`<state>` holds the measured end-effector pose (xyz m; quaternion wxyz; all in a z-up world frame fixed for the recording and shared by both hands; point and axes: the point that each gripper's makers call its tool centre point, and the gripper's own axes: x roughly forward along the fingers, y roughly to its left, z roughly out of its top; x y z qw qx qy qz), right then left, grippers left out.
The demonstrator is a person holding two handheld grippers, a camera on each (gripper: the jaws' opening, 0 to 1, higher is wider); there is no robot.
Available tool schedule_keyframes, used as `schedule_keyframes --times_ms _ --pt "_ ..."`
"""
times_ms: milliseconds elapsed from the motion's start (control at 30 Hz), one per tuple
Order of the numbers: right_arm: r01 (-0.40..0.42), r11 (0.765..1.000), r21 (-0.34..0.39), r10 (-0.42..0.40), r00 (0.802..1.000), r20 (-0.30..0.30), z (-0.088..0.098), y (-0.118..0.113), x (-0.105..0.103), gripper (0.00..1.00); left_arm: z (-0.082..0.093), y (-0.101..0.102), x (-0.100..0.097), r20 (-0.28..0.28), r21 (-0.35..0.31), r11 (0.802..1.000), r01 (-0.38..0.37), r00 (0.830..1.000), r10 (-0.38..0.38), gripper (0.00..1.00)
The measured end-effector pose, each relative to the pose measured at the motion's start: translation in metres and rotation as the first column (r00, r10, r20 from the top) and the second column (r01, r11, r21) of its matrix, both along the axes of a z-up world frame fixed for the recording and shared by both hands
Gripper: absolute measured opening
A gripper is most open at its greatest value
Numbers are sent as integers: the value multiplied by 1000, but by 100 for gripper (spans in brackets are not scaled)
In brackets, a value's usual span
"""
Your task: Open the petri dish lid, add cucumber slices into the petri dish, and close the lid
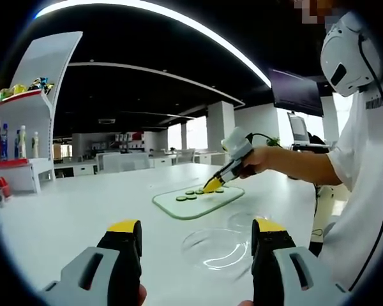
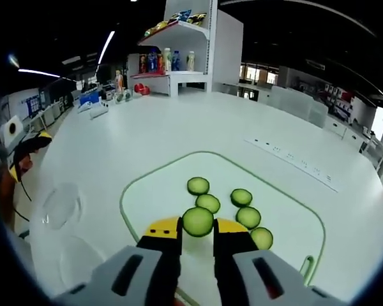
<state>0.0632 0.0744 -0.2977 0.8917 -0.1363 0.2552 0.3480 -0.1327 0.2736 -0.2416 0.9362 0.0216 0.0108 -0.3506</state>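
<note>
**Right gripper on a cucumber slice at the board; dish and lid lie open on the table**

Right gripper point(image 2: 197, 233): jaws closed on one slice point(image 2: 198, 221), held edge-up between the yellow tips, over the near part of the board point(image 2: 150, 191). Five more slices point(image 2: 208, 203) lie flat on the board, near one another.

Left gripper view: right gripper point(image 1: 212, 185) reaches over the board point(image 1: 201, 205), tips down among the slices point(image 1: 190, 193), held by a person's hand point(image 1: 252, 162).

Left gripper point(image 1: 196, 237): jaws apart, nothing between them, hanging above the white table point(image 1: 70, 217). Just ahead lies a clear dish point(image 1: 212, 248); a second clear round piece point(image 1: 246, 220) sits beside it, nearer the board. Cannot tell which is the lid.

Right gripper view: the same two clear pieces point(image 2: 62, 205) point(image 2: 76, 258) lie left of the board.

Shelf point(image 2: 179, 70) with bottles at the far table end; labels too small to read. No legible writing anywhere.
</note>
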Motion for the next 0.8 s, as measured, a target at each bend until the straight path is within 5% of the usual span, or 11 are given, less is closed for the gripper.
schedule_keyframes --times_ms 300,800 --pt "-14 995 95 15 1000 -14 14 0 -13 19 0 -3 -2 -1 5 1000 11 1000 -11 70" --pt "-97 988 123 92 995 43 47 3 -54 19 0 -13 -6 0 21 999 42 999 -42 70"
